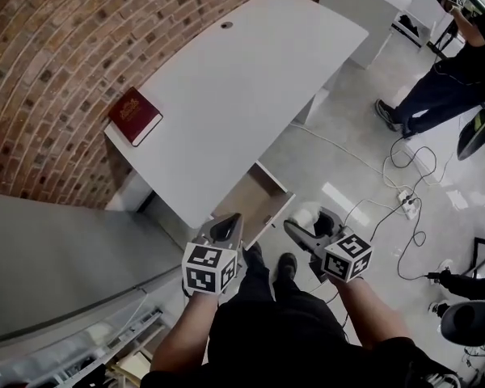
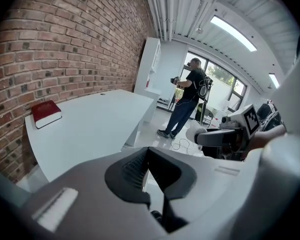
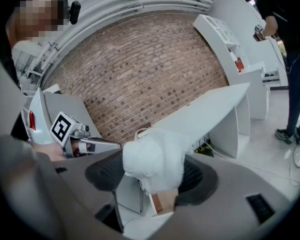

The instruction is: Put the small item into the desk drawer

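Left gripper (image 1: 228, 228), jaws together on nothing, is hovering by the open desk drawer (image 1: 257, 204), while the right gripper (image 1: 301, 231) is clamping the fluffy white small item (image 1: 309, 213) just right of it, ideally carrying it leftward over the cavity before releasing.

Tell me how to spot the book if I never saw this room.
Look for the brick wall, then the big white desk pushed against it. On the desk's corner beside the wall, at the left in the head view, lies the book. It is dark red, and it is the only loose thing on that white top.
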{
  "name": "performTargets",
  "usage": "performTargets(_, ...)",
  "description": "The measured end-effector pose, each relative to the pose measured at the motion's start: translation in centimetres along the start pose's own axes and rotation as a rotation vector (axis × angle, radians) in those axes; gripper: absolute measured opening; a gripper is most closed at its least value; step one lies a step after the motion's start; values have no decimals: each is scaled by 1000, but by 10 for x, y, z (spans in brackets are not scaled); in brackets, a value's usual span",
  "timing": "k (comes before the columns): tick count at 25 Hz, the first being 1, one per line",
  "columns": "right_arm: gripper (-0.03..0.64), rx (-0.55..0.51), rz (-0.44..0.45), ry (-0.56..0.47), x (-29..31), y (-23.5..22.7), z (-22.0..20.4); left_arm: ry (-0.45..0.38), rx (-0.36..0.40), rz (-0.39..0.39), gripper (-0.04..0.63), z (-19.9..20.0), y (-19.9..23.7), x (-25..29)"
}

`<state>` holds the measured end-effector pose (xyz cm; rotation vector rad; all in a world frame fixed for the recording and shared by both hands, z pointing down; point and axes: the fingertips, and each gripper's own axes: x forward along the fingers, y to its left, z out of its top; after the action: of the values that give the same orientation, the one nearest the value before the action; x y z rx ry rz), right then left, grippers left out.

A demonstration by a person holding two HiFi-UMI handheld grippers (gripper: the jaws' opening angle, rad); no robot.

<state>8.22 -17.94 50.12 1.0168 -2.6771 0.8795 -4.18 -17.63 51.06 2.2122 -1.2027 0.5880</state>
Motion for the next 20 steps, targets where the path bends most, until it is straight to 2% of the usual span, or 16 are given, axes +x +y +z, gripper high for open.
performTargets(6,287,-7,-2,46,11,-10,-24,33,-5,-4,12,-22,3,18)
performTargets(20,287,-25,16,199,40,-29,-83,54,-83,22,11,-72,26,65)
